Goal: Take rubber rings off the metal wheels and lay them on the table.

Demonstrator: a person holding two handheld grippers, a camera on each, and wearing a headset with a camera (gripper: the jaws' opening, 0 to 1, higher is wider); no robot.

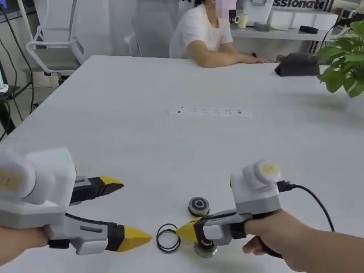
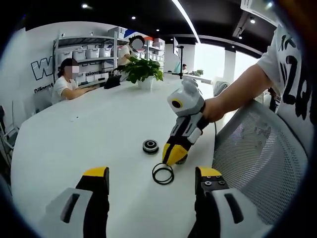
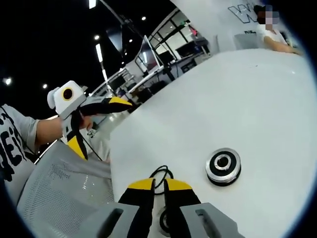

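Two black rubber rings (image 1: 168, 238) lie overlapping on the white table (image 1: 170, 148), also seen as rubber rings (image 2: 163, 173) in the left gripper view. My right gripper (image 1: 185, 230) is shut, its yellow tips at the rings' edge. In its own view a ring (image 3: 162, 172) runs into the narrow gap of the right gripper (image 3: 159, 185). A bare metal wheel (image 1: 205, 248) sits under it. A second wheel (image 1: 198, 205) with its black ring on stands just beyond. My left gripper (image 1: 126, 210) is open, left of the rings.
A white power strip (image 1: 209, 111) lies mid-table. A person (image 1: 207, 34) sits at the far edge, with a black bag (image 1: 297, 65) and a green plant (image 1: 346, 57) at the far right. A grey mesh chair (image 2: 257, 148) stands beside the table's near edge.
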